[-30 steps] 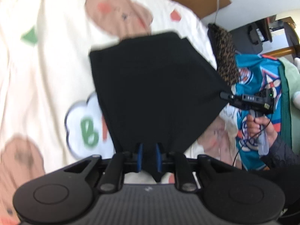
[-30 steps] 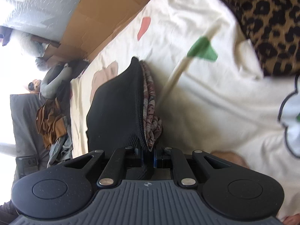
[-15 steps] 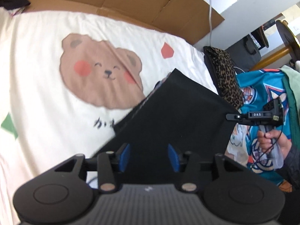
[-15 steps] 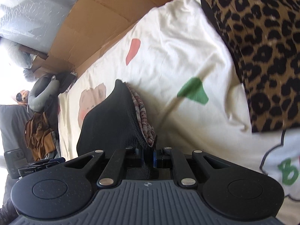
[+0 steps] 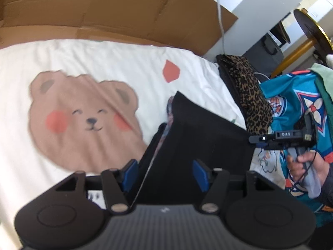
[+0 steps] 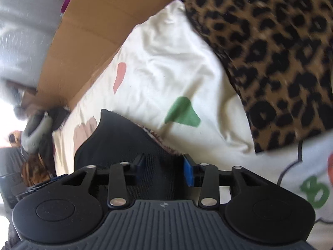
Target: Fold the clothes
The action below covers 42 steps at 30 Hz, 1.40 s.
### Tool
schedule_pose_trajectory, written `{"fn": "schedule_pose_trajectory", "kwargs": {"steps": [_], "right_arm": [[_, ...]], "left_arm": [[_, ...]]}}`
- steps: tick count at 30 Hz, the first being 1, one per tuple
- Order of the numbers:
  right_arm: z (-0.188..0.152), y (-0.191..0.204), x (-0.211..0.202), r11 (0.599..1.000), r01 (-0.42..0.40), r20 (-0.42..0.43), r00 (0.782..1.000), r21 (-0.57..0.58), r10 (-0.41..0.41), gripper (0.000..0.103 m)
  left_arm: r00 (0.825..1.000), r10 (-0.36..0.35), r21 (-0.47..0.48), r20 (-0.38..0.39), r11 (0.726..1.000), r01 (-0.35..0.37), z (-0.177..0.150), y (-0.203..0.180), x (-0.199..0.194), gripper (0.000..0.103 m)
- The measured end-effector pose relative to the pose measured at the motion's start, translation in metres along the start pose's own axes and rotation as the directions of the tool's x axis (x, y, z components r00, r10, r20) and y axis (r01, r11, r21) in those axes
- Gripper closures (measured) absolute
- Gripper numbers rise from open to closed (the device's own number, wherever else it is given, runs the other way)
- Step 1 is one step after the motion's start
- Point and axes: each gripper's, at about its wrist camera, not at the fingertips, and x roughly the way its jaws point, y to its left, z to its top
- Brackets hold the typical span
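A folded black garment [image 5: 199, 137] with a patterned lining at its edge lies on the white bear-print sheet [image 5: 83, 66]. My left gripper [image 5: 164, 175] is open, its blue pads on either side of the garment's near edge. In the right wrist view the same black garment [image 6: 116, 141] lies right in front of my right gripper [image 6: 164, 170], which is open with the cloth between its spread fingers. The right gripper's body [image 5: 283, 139] shows at the garment's right side in the left wrist view, held by a hand [image 5: 306, 166].
A leopard-print cloth [image 5: 247, 95] lies at the sheet's right edge, filling the upper right of the right wrist view [image 6: 281, 52]. A teal printed garment [image 5: 295, 104] is beyond it. Cardboard [image 5: 104, 10] lines the far side of the bed. Clothes are piled at far left [image 6: 35, 145].
Both grippers have let go of the black garment: left opened first, right was still shut half a second ago and now stands open. The garment has dropped flat onto the sheet.
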Motion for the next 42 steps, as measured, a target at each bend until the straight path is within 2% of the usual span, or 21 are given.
{"fn": "schedule_pose_trajectory", "kwargs": {"steps": [6, 10, 14, 18, 19, 20, 21, 22, 24, 27, 29, 31, 33, 37, 38, 39, 40, 41, 42], "right_arm": [[-0.025, -0.016, 0.007, 0.997, -0.037, -0.034, 0.999, 0.067, 0.04, 0.06], [-0.045, -0.025, 0.018, 0.99, -0.07, -0.07, 0.994, 0.126, 0.08, 0.06], [-0.069, -0.031, 0.031, 0.971, -0.118, -0.083, 0.987, 0.209, 0.138, 0.06], [-0.082, -0.031, 0.039, 0.953, -0.172, -0.076, 0.978, 0.251, 0.196, 0.061], [-0.083, -0.029, 0.038, 0.954, -0.178, -0.079, 0.976, 0.242, 0.203, 0.065], [-0.083, -0.026, 0.036, 0.957, -0.182, -0.081, 0.976, 0.226, 0.204, 0.081], [-0.082, -0.023, 0.033, 0.958, -0.192, -0.079, 0.974, 0.213, 0.212, 0.088], [-0.082, -0.021, 0.031, 0.955, -0.209, -0.074, 0.971, 0.209, 0.228, 0.092], [-0.082, -0.018, 0.026, 0.946, -0.243, -0.055, 0.964, 0.215, 0.26, 0.091], [-0.087, -0.018, 0.031, 0.947, -0.228, -0.053, 0.968, 0.224, 0.245, 0.087], [-0.09, -0.02, 0.039, 0.945, -0.214, -0.061, 0.97, 0.247, 0.236, 0.074], [-0.093, -0.02, 0.045, 0.942, -0.221, -0.063, 0.968, 0.254, 0.244, 0.073], [-0.093, -0.017, 0.052, 0.943, -0.221, -0.071, 0.967, 0.249, 0.245, 0.069], [-0.095, -0.015, 0.063, 0.945, -0.218, -0.088, 0.965, 0.243, 0.245, 0.07], [-0.095, -0.014, 0.065, 0.945, -0.221, -0.087, 0.965, 0.242, 0.248, 0.07], [-0.095, -0.013, 0.065, 0.945, -0.224, -0.086, 0.965, 0.238, 0.25, 0.074], [-0.094, -0.012, 0.064, 0.946, -0.228, -0.082, 0.964, 0.231, 0.252, 0.089], [-0.094, -0.011, 0.062, 0.946, -0.238, -0.076, 0.963, 0.222, 0.26, 0.095], [-0.092, -0.012, 0.057, 0.944, -0.253, -0.066, 0.96, 0.214, 0.272, 0.095]], "left_arm": [[0.999, 0.007, 0.051, -0.043, 0.999, -0.005, 0.013, -0.001, 0.024, 0.037], [0.998, -0.002, 0.047, -0.063, 0.999, 0.005, 0.018, 0.003, 0.038, 0.037], [0.998, 0.006, 0.049, -0.062, 0.999, -0.003, 0.019, 0.006, 0.047, 0.043], [0.997, -0.033, 0.011, -0.07, 0.999, 0.034, 0.019, 0.014, 0.053, 0.047], [0.997, -0.039, 0.008, -0.071, 0.999, 0.039, 0.018, 0.015, 0.054, 0.054], [0.997, -0.043, 0.011, -0.068, 0.999, 0.044, 0.017, 0.015, 0.055, 0.059], [0.997, -0.047, 0.014, -0.066, 0.999, 0.048, 0.016, 0.015, 0.055, 0.063], [0.997, -0.051, 0.017, -0.063, 0.999, 0.052, 0.015, 0.015, 0.056, 0.066], [0.997, -0.055, 0.028, -0.062, 0.998, 0.057, 0.015, 0.015, 0.056, 0.067], [0.995, -0.059, 0.032, -0.084, 0.998, 0.062, 0.021, 0.015, 0.056, 0.063], [0.993, -0.065, 0.024, -0.097, 0.997, 0.068, 0.025, 0.015, 0.058, 0.057], [0.992, -0.083, 0.009, -0.099, 0.996, 0.084, 0.026, 0.017, 0.061, 0.045], [0.987, -0.105, -0.005, -0.122, 0.994, 0.105, 0.025, 0.018, 0.069, 0.041], [0.98, -0.136, -0.021, -0.146, 0.991, 0.134, 0.023, 0.02, 0.082, 0.041], [0.98, -0.14, -0.021, -0.145, 0.99, 0.138, 0.023, 0.02, 0.085, 0.043], [0.978, -0.148, -0.028, -0.147, 0.989, 0.146, 0.023, 0.021, 0.086, 0.051], [0.978, -0.146, -0.027, -0.149, 0.989, 0.143, 0.024, 0.021, 0.086, 0.057], [0.978, -0.147, -0.01, -0.148, 0.989, 0.147, 0.024, 0.019, 0.083, 0.062], [0.978, -0.148, 0.01, -0.146, 0.988, 0.151, 0.025, 0.016, 0.08, 0.071]]}}
